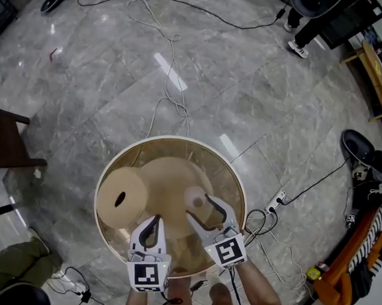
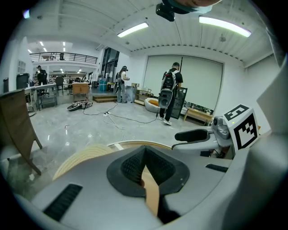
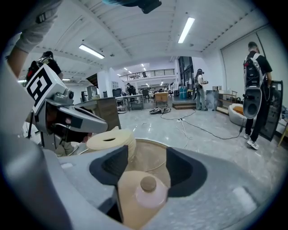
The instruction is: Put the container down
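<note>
Head view
- container (image 1: 195, 198): small, seen from above as a pale round top. It lies inside the rim of the round amber piece, right of centre and toward the near side.
- round amber piece (image 1: 166, 139): see-through tan with a pale rim, and the grey floor (image 1: 253, 105) shows dimly through it. I cannot tell whether it is a table top or a tub.
- roll (image 1: 110, 206): tan with a dark core hole, on the left half of the amber piece. It is left of the container and apart from it.
- right gripper (image 1: 200, 205): reaches in over the near rim, one finger on each side of the container.
- left gripper (image 1: 152, 224): just left of the right one, fingers close together, pointing between roll and container.

Left gripper view
- left gripper (image 2: 144, 155): the black pads meet at the tips. A narrow tan wedge shows behind the meeting line; I cannot tell whether it is a thin strip or the amber surface below.
- roll (image 2: 81, 162): its layered tan side shows at near left, with the pale rim beyond the pads.

Right gripper view
- right gripper (image 3: 146, 157): jaws wide apart with nothing clamped; the container sits low in the gap.
- container (image 3: 148, 197): tan body with a straight left edge, a pale pinkish rounded shoulder and a small round tan cap, cap up.
- roll (image 3: 108, 143): to the far left of the container, short of the far rim.
- cable (image 3: 157, 170): a thin line seen through the amber, beyond the container.
</note>
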Tool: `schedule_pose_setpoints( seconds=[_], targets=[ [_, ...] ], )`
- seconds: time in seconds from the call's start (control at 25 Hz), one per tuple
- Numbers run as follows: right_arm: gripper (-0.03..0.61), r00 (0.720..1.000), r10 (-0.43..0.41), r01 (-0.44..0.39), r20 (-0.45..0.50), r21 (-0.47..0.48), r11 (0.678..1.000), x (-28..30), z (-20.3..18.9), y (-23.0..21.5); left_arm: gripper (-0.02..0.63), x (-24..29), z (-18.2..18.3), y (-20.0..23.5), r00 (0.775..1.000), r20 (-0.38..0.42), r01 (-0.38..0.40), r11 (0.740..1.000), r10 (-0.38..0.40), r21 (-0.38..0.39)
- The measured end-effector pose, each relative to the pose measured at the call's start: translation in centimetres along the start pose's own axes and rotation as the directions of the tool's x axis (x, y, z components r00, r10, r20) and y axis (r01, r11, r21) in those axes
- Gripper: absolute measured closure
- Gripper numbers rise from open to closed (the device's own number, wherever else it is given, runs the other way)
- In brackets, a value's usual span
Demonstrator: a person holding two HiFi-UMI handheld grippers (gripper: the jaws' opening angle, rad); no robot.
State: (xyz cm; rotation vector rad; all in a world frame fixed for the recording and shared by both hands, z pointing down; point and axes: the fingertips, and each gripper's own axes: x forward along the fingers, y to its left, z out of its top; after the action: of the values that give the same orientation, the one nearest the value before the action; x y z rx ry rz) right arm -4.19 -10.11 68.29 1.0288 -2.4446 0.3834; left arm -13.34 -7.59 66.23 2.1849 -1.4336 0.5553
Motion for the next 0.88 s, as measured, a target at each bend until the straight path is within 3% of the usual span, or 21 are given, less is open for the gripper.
schedule_pose_setpoints(
  seconds=[0.08, 0.24, 0.88],
  targets=[
    [0.323, 1.0, -0.006, 0.006, 0.02, -0.011, 1.0, -1.3, 1.4, 0.0, 0.597, -1.0, 1.4, -0.8, 1.0, 0.005, -0.006, 1.0, 0.006, -0.015],
    [0.36, 1.0, -0.013, 0.014, 0.028, -0.022, 1.0, -3.9, 4.2, 0.3, 0.597, -3.1, 3.7, -1.9, 0.999, 0.039, -0.002, 0.998, 0.0, 0.067],
    [0.491, 0.983, -0.058, 0.069, 0.177, -0.058, 0.996, -16.7, 16.3, 4.0, 0.597, -15.2, 13.2, -7.6, 0.986, 0.161, -0.054, 0.994, 0.038, 0.096]
  ],
)
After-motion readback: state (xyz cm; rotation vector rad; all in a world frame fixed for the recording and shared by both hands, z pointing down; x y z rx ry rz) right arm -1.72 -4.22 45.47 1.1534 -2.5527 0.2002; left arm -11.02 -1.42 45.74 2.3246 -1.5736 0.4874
